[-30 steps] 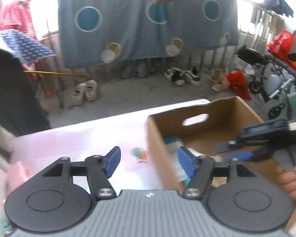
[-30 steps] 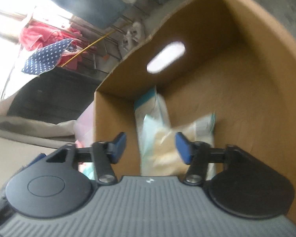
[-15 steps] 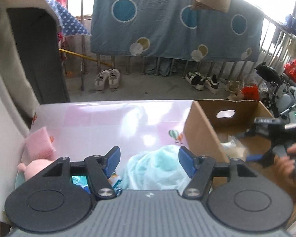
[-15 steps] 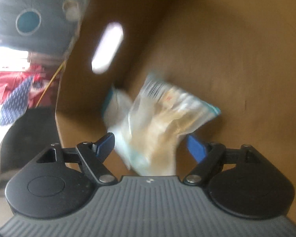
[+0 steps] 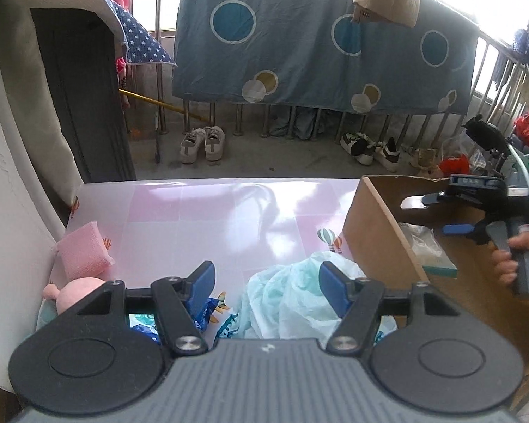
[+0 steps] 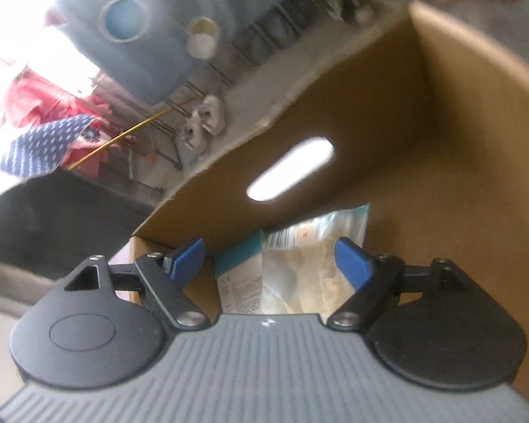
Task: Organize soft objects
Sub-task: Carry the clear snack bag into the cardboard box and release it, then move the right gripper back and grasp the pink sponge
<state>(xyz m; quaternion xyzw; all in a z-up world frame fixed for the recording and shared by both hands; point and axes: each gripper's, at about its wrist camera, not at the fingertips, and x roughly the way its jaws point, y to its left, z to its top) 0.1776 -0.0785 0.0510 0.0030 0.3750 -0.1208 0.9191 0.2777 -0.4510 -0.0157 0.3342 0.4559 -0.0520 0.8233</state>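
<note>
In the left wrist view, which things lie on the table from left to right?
Pink plush → blue packet → light green cloth → cardboard box.

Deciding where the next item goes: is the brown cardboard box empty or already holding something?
Not empty. The brown cardboard box holds a clear plastic packet and a teal-edged pack on its floor.

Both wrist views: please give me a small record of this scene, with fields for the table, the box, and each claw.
table: pink top; holds a pink plush, a pale green bag and a blue packet
box: cardboard, open top, at the table's right end
in box: clear packet and a teal-edged packet
left claw: open, above the green bag, not gripping
right claw: open over the box, holding nothing
</note>
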